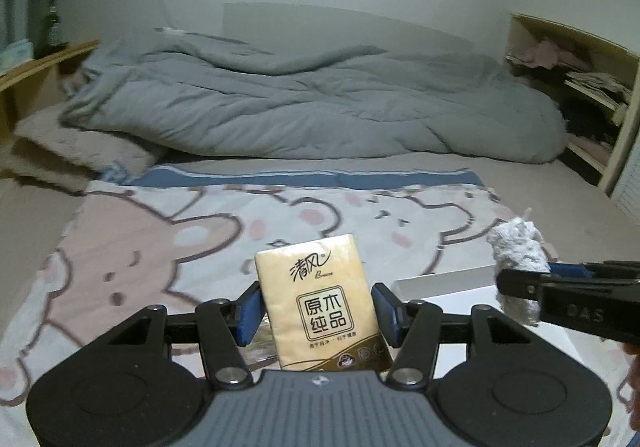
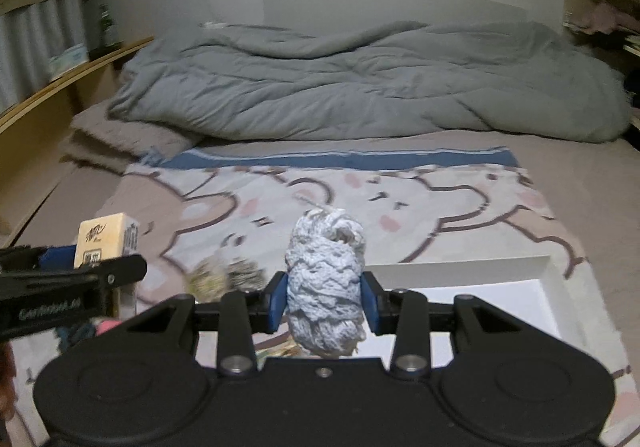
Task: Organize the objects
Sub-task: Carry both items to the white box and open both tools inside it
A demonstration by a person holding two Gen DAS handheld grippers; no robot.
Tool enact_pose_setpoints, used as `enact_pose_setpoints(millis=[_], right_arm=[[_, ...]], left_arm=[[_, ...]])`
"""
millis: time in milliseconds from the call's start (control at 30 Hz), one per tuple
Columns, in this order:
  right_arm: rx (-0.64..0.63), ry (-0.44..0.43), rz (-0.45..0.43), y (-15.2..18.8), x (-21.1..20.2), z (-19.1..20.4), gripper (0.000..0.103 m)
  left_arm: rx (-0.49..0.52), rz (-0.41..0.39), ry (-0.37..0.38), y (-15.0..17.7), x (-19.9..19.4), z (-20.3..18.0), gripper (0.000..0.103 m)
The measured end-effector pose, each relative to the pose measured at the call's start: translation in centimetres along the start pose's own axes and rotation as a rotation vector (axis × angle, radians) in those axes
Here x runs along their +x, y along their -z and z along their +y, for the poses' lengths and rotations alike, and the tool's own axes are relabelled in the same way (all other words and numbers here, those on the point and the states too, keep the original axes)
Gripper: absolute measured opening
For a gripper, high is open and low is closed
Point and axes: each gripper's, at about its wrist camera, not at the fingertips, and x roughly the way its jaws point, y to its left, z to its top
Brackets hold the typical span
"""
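**Both grippers loaded above the bed**

We hold a tissue pack point(image 1: 320, 303) in the left gripper point(image 1: 318, 313); its blue pads press on the pack's two long sides, so the jaws pinch it upright, printed face toward the camera. In the right wrist view the same pack point(image 2: 106, 243) shows at the far left, above the left gripper's black finger.

We hold a yarn ball point(image 2: 326, 287), whitish and knotted, in the right gripper point(image 2: 325, 307). Its jaws are nearly together, squeezing the ball at its middle while the top bulges above the pads. From the left wrist view the ball point(image 1: 518, 247) sits at the right edge, atop the right gripper's finger.

Both things are lifted clear of the bed. Below them lies a bear blanket point(image 1: 160, 247) with a blue stripe at its far edge. A white box point(image 2: 500, 287) rests open on the blanket under the right gripper. A fuzzy clump point(image 2: 226, 277), blurred, lies on the blanket between the two grippers. Farther back, a rumpled grey duvet point(image 1: 312, 107) covers the bed's head end, and wooden shelves point(image 1: 592, 95) stand at the right.
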Motion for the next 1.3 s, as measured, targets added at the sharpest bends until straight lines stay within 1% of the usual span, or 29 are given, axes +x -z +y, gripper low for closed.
enact_pose_setpoints(millis=[133, 300, 500, 633, 833, 933, 1000, 1133, 1300], right_arm=[[0.029, 0.024, 0.004, -0.2, 1.2, -2.6, 0.04], [0.068, 0.052, 0.031, 0.1, 2.9, -5.7, 0.04], [0.095, 0.087, 0.076, 0.5, 5.4, -8.6, 0.04], [0.11, 0.102, 0.114, 1.1, 7.2, -10.2, 0.04], [0.11, 0.124, 0.201, 2.5, 10.3, -12.1, 0.04], [0.119, 0.125, 0.235, 3.3, 11.5, -12.9, 0.04], [0.114, 0.122, 0.256, 3.7, 12.3, -13.2, 0.04], [0.117, 0.111, 0.271, 4.1, 13.5, -13.7, 0.04], [0.175, 0.099, 0.256, 3.7, 14.4, -14.5, 0.04]], left_arm=[[0.037, 0.011, 0.051, -0.5, 2.2, -2.6, 0.058], [0.053, 0.048, 0.121, -0.8, 5.3, -5.6, 0.058], [0.051, 0.11, 0.17, -0.4, 9.2, -7.9, 0.058], [0.065, 0.155, 0.184, 0.3, 11.9, -9.2, 0.058], [0.073, 0.215, 0.201, 1.3, 15.4, -10.6, 0.058], [0.081, 0.242, 0.207, 2.0, 17.0, -11.3, 0.058], [0.068, 0.255, 0.212, 2.3, 18.0, -11.4, 0.058], [0.026, 0.268, 0.211, 2.5, 19.5, -11.2, 0.058], [0.0, 0.293, 0.2, 2.8, 20.9, -10.7, 0.058]])
